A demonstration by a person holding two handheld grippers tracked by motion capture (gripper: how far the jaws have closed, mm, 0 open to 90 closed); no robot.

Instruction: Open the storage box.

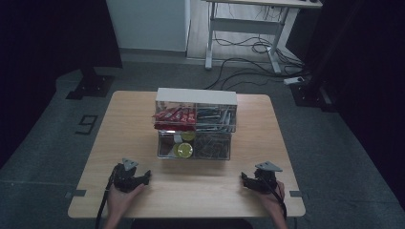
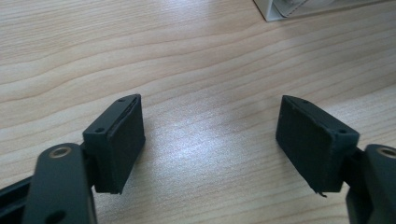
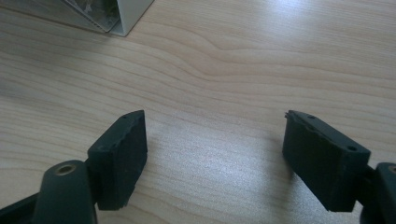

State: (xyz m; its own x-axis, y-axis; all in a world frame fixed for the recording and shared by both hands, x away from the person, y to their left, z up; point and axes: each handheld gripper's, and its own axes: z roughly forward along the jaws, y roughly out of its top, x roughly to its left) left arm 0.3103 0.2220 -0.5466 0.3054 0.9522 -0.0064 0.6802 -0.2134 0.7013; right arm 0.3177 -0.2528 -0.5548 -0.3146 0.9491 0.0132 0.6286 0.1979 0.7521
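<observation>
Down low, the left tool [image 2: 210, 140] stands wide open over bare wood, its blunt matte-black rubber pads gripping nothing. Likewise the right tool [image 3: 215, 154] gapes wide and empty, one pad edge chipped. Both rest on the pale, wavy-grained table [image 1: 129, 119], each held by a hand [image 1: 122, 198]. Ahead of and between the tools sits a clear plastic box [image 1: 196, 124] with two stepped tiers, long axis running across the table, holding red packets [image 1: 174, 116], dark items and yellow round lids [image 1: 183, 150].
</observation>
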